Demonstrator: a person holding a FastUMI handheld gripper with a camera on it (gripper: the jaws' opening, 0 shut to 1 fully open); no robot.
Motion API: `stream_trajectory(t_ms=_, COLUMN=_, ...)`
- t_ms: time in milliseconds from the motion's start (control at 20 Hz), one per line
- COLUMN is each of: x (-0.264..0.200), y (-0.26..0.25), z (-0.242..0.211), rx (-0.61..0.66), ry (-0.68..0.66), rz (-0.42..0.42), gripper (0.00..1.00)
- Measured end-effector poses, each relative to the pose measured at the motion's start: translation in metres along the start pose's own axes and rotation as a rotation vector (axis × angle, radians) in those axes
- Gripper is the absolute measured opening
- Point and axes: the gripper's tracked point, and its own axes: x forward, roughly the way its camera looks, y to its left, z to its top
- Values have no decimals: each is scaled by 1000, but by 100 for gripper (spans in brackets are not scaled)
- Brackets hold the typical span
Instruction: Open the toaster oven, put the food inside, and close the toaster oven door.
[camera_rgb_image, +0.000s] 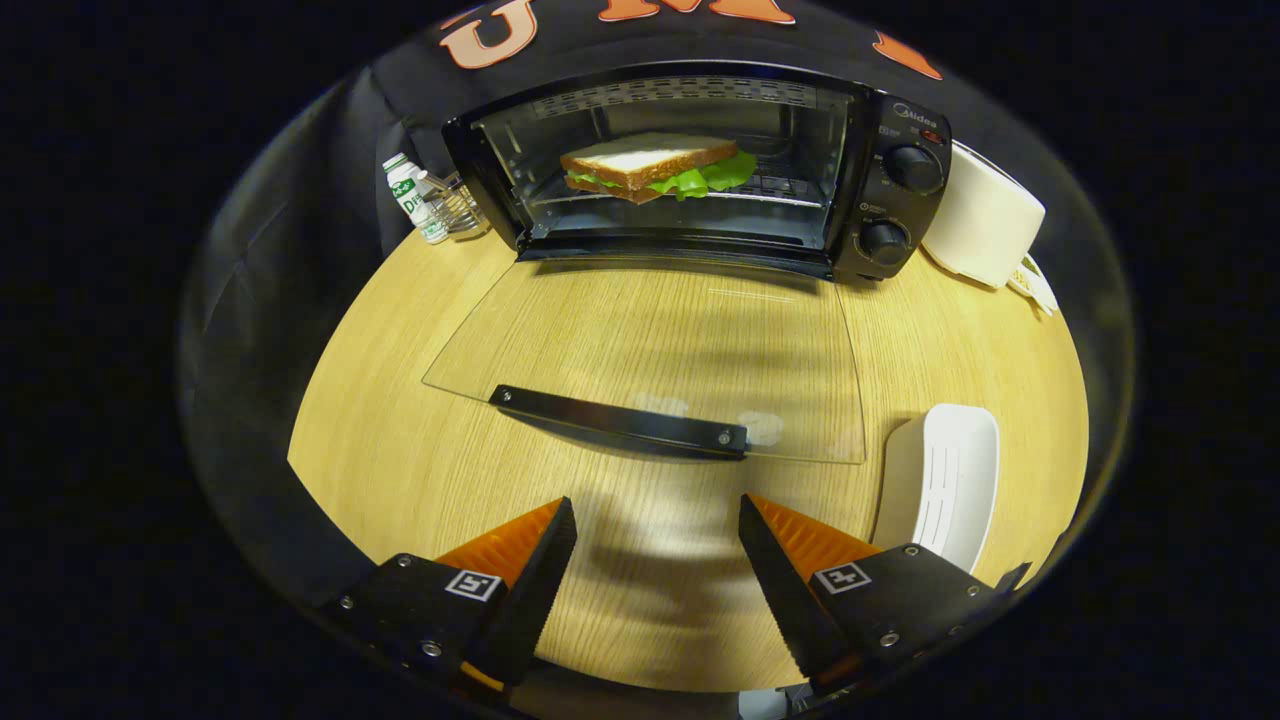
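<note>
A black toaster oven (700, 165) stands at the back of the wooden table with its glass door (650, 350) folded down flat toward me. The door's black handle (620, 422) lies just ahead of my fingers. On the rack inside rests a sandwich (650, 165) of white bread with green lettuce. My gripper (657, 515) hovers over the table in front of the door, open, with nothing between its fingers.
A white plate (940, 485) lies beside my right finger. A white appliance (985, 225) stands to the right of the oven's knobs (912, 168). To the oven's left are a small white bottle (412, 197) and a wire holder (455, 205).
</note>
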Motion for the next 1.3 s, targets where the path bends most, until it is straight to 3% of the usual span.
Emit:
stream_trajectory(t_ms=250, x=14, y=0, z=21, rx=58, ry=-37, rz=-4, gripper=97)
stream_trajectory(t_ms=800, x=-32, y=1, z=73, rx=67, ry=-148, rz=80, gripper=98)
stream_trajectory(t_ms=1000, x=-48, y=-2, z=111, rx=89, ry=-235, rz=107, gripper=99)
stream_trajectory(t_ms=1300, x=-62, y=-7, z=174, rx=219, ry=-348, rz=163, gripper=98)
